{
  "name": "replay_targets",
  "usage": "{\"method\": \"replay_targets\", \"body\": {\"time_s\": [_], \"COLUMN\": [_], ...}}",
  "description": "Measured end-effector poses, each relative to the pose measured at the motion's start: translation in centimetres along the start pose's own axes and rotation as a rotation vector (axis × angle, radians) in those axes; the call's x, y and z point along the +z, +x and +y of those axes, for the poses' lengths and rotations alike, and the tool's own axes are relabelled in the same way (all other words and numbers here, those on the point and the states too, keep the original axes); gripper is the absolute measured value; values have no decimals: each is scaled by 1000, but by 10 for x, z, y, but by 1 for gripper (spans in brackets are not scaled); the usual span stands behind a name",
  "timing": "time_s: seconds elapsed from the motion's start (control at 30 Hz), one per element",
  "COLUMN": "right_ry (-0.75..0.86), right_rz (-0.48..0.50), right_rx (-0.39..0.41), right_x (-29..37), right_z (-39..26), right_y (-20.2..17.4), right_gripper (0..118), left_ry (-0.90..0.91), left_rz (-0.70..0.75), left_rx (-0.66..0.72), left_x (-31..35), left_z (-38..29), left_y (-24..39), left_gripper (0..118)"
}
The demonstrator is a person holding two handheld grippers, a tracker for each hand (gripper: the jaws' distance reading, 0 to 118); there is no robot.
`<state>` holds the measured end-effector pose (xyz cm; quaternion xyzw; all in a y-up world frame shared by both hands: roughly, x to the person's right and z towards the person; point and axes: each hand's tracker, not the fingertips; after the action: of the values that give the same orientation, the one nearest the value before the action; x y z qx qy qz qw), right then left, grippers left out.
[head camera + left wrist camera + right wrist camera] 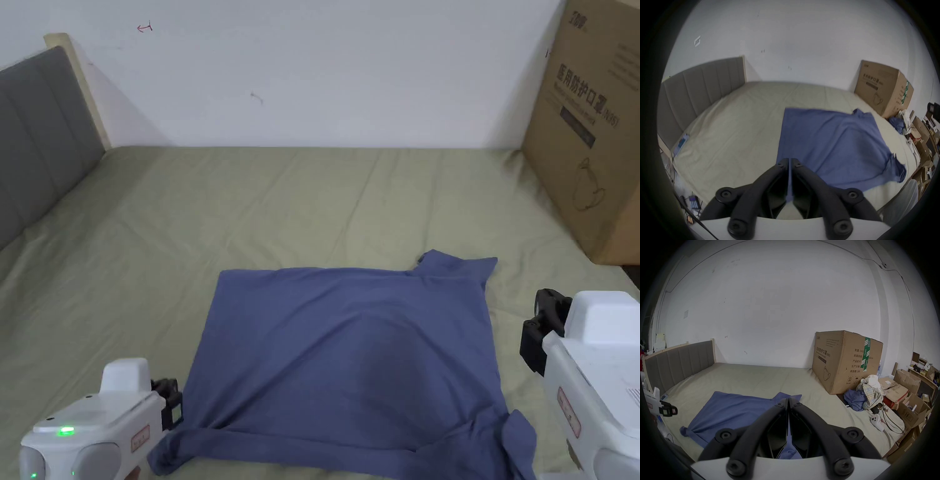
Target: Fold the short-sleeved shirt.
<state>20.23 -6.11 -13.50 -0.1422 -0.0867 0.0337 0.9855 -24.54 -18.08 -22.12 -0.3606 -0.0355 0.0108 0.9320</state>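
Observation:
A blue short-sleeved shirt (350,350) lies flat on the bed, sleeves tucked in at its near corners and a bit of cloth sticking up at its far right corner. My left gripper (175,406) hovers at the shirt's near-left edge. In the left gripper view its jaws (790,160) stand together, with a thin strip of the blue shirt (826,142) showing in the slit. My right gripper (535,337) sits just off the shirt's right edge, and in the right gripper view it (788,400) is shut with nothing in it, above the shirt (737,410).
The olive bed sheet (250,200) stretches to the white wall. A grey headboard (37,137) bounds the left side. A large cardboard box (594,137) stands at the far right corner. Past the bed's right edge lie a pile of clothes (867,394) and a white controller (877,421).

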Motion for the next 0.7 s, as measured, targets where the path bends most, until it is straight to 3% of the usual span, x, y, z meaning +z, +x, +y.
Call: {"method": "replay_targets", "body": {"time_s": [0.03, 0.1, 0.17, 0.27, 0.33, 0.4, 0.47, 0.5, 0.63, 0.67, 0.7], "right_ry": [-6, -16, -24, -41, -51, -66, -85, -97, -176, -248, -299], "right_rz": [4, 7, 3, 1, -5, -14, -22, -26, -42, 83, 70], "right_rx": [-3, -8, -6, -3, -1, -3, -7, -10, -39, -141, -119], "right_x": [-1, -2, -2, -2, -1, 0, 0, 0, -2, -2, -6], "right_z": [-2, -4, -6, -10, -13, -17, -22, -25, -47, -55, -65], "right_y": [1, 2, 2, 7, 10, 14, 18, 20, 29, 25, 28], "right_gripper": [1, 1, 1, 1, 1, 1, 1, 1, 7, 19, 36], "left_ry": [-40, -86, -138, -176, -185, -205, -248, -254, -192, -179, -171], "left_rz": [3, 11, 35, 49, 56, 52, 8, -12, -1, -4, -3], "left_rx": [8, 26, 48, 67, 65, 60, 76, 91, 96, 95, 93], "left_x": [-6, -17, -29, -37, -44, -53, -61, -64, -52, -48, -45], "left_z": [-5, -16, -25, -34, -39, -45, -49, -51, -51, -51, -49], "left_y": [-3, -8, -12, -14, -15, -18, -19, -20, -16, -16, -16], "left_gripper": [21, 65, 93, 96, 90, 62, 19, 12, 4, 3, 3]}}
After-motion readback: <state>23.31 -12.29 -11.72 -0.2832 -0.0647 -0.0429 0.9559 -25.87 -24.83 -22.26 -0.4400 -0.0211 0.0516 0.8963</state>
